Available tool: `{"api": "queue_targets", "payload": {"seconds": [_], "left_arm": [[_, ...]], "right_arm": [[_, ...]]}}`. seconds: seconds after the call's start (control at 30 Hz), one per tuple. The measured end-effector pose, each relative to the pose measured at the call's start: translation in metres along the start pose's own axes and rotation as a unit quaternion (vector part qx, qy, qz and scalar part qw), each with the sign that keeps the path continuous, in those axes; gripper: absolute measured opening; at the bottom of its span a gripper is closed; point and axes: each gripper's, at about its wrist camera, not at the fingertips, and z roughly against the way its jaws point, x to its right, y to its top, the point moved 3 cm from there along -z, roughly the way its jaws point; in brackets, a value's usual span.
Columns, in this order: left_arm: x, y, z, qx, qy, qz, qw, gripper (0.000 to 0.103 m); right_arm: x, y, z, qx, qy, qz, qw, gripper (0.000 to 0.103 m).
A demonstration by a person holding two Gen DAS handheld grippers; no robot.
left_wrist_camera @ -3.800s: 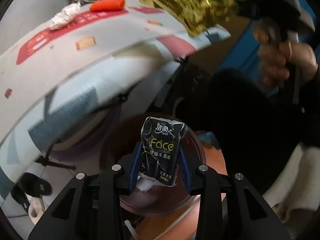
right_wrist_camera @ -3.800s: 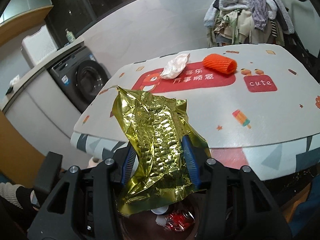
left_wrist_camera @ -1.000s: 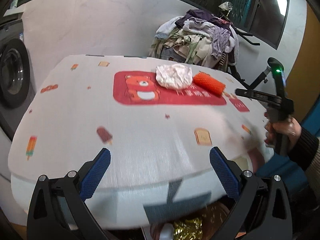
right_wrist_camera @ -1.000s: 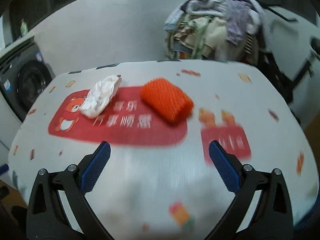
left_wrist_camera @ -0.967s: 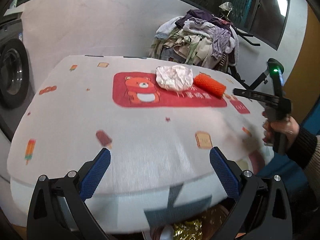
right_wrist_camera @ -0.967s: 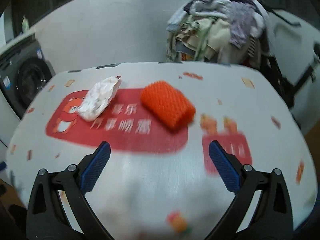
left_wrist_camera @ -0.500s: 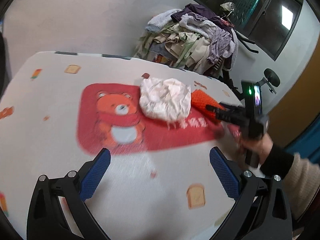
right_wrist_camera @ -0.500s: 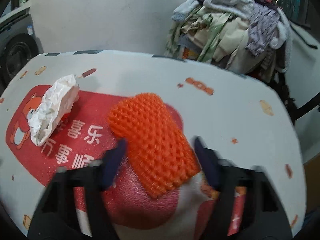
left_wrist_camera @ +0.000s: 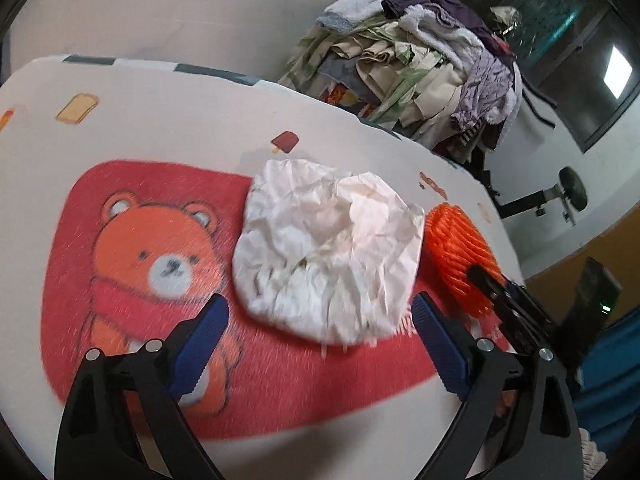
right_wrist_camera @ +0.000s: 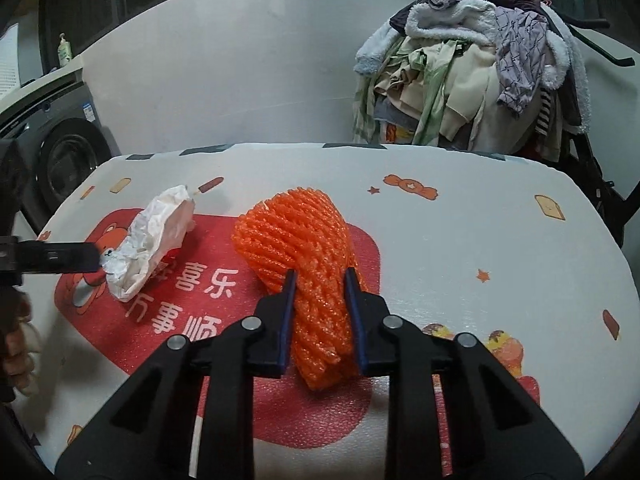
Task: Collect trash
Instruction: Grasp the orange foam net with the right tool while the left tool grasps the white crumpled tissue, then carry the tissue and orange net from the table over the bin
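A crumpled white paper wad (left_wrist_camera: 328, 256) lies on the red bear print of the table cover (left_wrist_camera: 160, 128). My left gripper (left_wrist_camera: 320, 332) is open, its blue pads just short of the wad on either side. An orange foam net sleeve (right_wrist_camera: 304, 256) lies to the right of the wad (right_wrist_camera: 152, 240). My right gripper (right_wrist_camera: 320, 304) is shut on the near end of the orange sleeve, which rests on the table; it also shows in the left wrist view (left_wrist_camera: 460, 248).
A heap of clothes (right_wrist_camera: 480, 72) stands behind the table's far edge. A washing machine (right_wrist_camera: 60, 148) is at the far left. The table cover (right_wrist_camera: 500, 248) stretches to the right of the sleeve.
Both grippers moved in from above the table edge to the two items. The right gripper's jaws closed onto the orange sleeve. The left gripper came up close to the paper wad.
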Motion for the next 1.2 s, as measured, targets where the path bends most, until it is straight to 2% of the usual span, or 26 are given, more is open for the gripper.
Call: {"api": "queue_targets", "payload": {"seconds": [0.07, 0.13, 0.17, 0.2, 0.23, 0.27, 0.3, 0.33, 0.4, 0.7, 0.8, 0.97, 1.2], "left_arm": [[0.001, 0.003, -0.009, -0.004, 0.016, -0.006, 0.9998, 0.090], [-0.001, 0.004, -0.016, -0.006, 0.037, -0.004, 0.9993, 0.084], [-0.001, 0.005, -0.016, -0.001, 0.039, -0.008, 0.9992, 0.079], [0.001, 0.004, -0.017, -0.006, 0.040, -0.016, 0.9991, 0.065], [0.002, 0.003, -0.016, -0.007, 0.045, -0.027, 0.9986, 0.056], [0.003, 0.003, -0.014, -0.005, 0.043, -0.034, 0.9985, 0.052], [0.004, 0.003, -0.010, -0.003, 0.037, -0.042, 0.9984, 0.040], [0.004, 0.002, -0.006, -0.005, 0.028, -0.050, 0.9984, 0.034], [0.005, 0.001, 0.002, -0.009, 0.023, -0.059, 0.9980, 0.030], [0.011, -0.014, 0.078, 0.022, 0.019, -0.094, 0.9952, 0.029], [0.014, -0.029, 0.110, 0.031, 0.025, -0.118, 0.9922, 0.029], [0.014, -0.062, 0.152, 0.041, 0.026, -0.132, 0.9901, 0.029], [0.019, -0.120, 0.198, 0.050, 0.025, -0.157, 0.9860, 0.029]], "right_arm": [[-0.002, 0.000, 0.000, 0.000, 0.002, 0.002, 1.000, 0.026], [-0.003, -0.001, -0.001, -0.002, 0.004, 0.006, 1.000, 0.026], [-0.003, -0.001, -0.001, -0.002, 0.005, 0.007, 1.000, 0.026], [-0.004, -0.002, -0.001, -0.005, 0.007, 0.010, 1.000, 0.026], [-0.005, -0.002, -0.002, -0.007, 0.009, 0.013, 1.000, 0.026], [-0.006, -0.002, -0.003, -0.009, 0.009, 0.017, 1.000, 0.026], [-0.007, -0.002, -0.004, -0.010, 0.008, 0.020, 1.000, 0.026], [-0.009, -0.002, -0.004, -0.011, 0.008, 0.024, 1.000, 0.026], [-0.011, -0.003, -0.005, -0.013, 0.005, 0.030, 0.999, 0.026], [-0.029, -0.005, -0.001, -0.041, -0.021, 0.081, 0.996, 0.026], [-0.040, -0.007, 0.020, -0.036, -0.009, 0.083, 0.996, 0.026], [-0.064, -0.016, 0.067, -0.021, 0.014, 0.090, 0.996, 0.026], [-0.089, -0.048, 0.133, -0.004, 0.038, 0.070, 0.997, 0.026]]}}
